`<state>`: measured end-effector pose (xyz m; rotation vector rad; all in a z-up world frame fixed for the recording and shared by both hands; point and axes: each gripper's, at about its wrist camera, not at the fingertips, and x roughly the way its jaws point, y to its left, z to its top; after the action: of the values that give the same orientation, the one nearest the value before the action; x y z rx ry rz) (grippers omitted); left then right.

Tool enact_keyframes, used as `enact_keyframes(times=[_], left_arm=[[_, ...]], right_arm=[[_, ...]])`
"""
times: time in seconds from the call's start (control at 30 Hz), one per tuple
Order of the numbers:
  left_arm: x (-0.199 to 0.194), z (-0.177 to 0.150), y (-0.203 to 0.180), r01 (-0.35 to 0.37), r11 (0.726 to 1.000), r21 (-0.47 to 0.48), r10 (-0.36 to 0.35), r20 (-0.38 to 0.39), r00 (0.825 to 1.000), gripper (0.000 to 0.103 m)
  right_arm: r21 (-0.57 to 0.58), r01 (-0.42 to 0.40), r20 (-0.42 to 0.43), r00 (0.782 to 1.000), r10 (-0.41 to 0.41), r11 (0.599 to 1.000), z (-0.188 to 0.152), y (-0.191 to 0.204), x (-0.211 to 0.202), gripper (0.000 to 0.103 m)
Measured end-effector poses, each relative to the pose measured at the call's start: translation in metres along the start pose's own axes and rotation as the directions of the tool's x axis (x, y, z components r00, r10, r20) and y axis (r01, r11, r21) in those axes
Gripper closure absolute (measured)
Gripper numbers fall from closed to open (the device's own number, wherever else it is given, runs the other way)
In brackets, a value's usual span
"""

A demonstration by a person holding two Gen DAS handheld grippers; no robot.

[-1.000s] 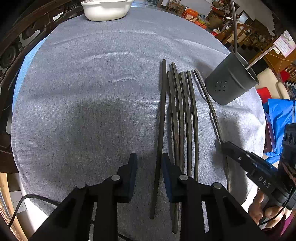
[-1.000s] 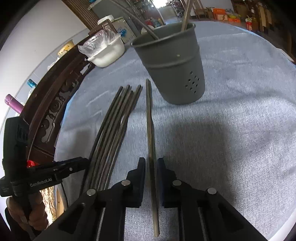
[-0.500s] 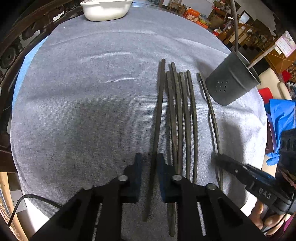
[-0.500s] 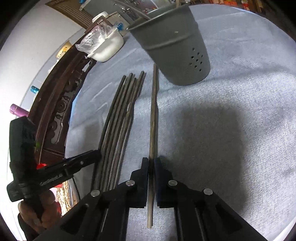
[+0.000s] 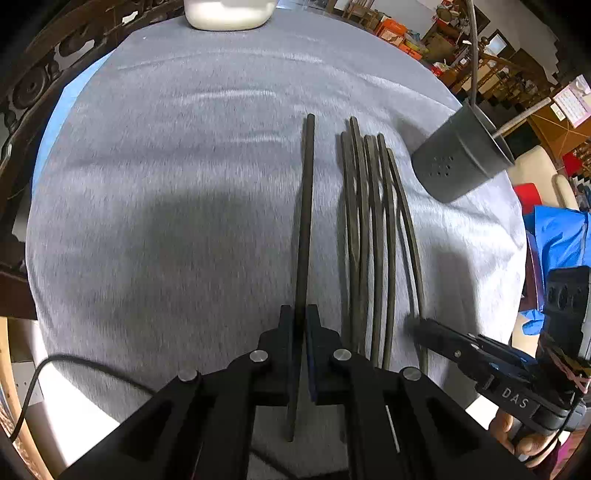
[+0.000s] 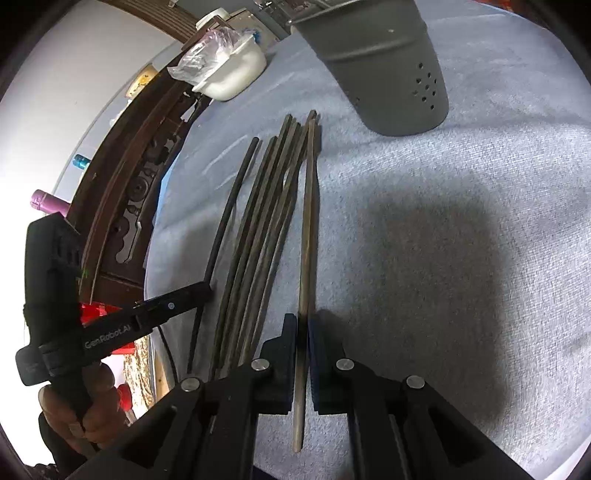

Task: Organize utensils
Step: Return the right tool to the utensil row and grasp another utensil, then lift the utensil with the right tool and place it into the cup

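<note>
- Sticks in both grippers, one each.
- Left gripper [image 5: 301, 332]: jaws just finished closing, now clamped on long black round chopstick [image 5: 305, 221], near its close end.
- Right gripper [image 6: 303, 332]: fingers pinched tight on long brown wooden chopstick [image 6: 308, 221], also near the close end.
- Both held sticks pointing straight away from the fingers, long way forward, far tips low over grey cloth tabletop [image 5: 166, 192].
- Grey metal holder cup with little holes [image 6: 388, 74] right ahead of the right gripper, just past the brown stick's far tip; off to the right and well apart from the left gripper.
- Right hand nearer the cup, so likely first to drop its stick in.
- Bunch of dark chopsticks [image 5: 369, 240] lying flat between the two held sticks, all pointing the same way.
- Lots of bare cloth left of the black stick and right of the brown one; table edge close under both grippers; white dish [image 5: 229, 14] far at the back.
- Probably best to tip each stick upright before reaching the cup's rim.
</note>
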<state>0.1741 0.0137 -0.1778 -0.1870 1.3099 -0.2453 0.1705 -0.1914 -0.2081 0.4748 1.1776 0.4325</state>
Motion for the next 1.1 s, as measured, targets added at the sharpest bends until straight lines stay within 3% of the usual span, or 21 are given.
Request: enact_keyframes(times=[0.13, 0.3, 0.47, 0.7, 0.87, 1.1], left_arm=[[0.001, -0.008, -0.002, 0.01, 1.0, 0.01, -0.009, -0.026, 1.0, 0.097], [-0.001, -0.001, -0.001, 0.018, 1.0, 0.013, -0.018, -0.03, 0.999, 0.095], [-0.007, 0.02, 0.002, 0.002, 1.0, 0.03, -0.002, 0.012, 1.0, 0.076], [-0.001, 0.045, 0.013, 0.029, 1.0, 0.005, -0.029, -0.003, 1.0, 0.076], [0.006, 0.06, 0.011, 0.051, 0.999, 0.011, -0.051, -0.02, 0.999, 0.076], [0.018, 0.075, 0.012, 0.083, 0.996, -0.007, -0.084, -0.065, 0.994, 0.076]], right_arm=[[-0.031, 0.017, -0.017, 1.0, -0.018, 0.999, -0.003, 0.006, -0.001, 0.093], [-0.072, 0.089, 0.034, 0.996, -0.087, 0.993, 0.005, 0.009, -0.011, 0.092], [-0.064, 0.109, 0.096, 0.99, -0.103, 0.992, 0.029, 0.009, -0.019, 0.091], [-0.09, 0.135, 0.126, 0.984, -0.124, 0.987, 0.058, 0.022, -0.008, 0.091], [-0.093, 0.176, 0.11, 0.98, -0.166, 0.98, 0.07, 0.024, 0.01, 0.091], [-0.071, 0.174, 0.079, 0.983, -0.169, 0.982, 0.08, 0.018, 0.022, 0.091]])
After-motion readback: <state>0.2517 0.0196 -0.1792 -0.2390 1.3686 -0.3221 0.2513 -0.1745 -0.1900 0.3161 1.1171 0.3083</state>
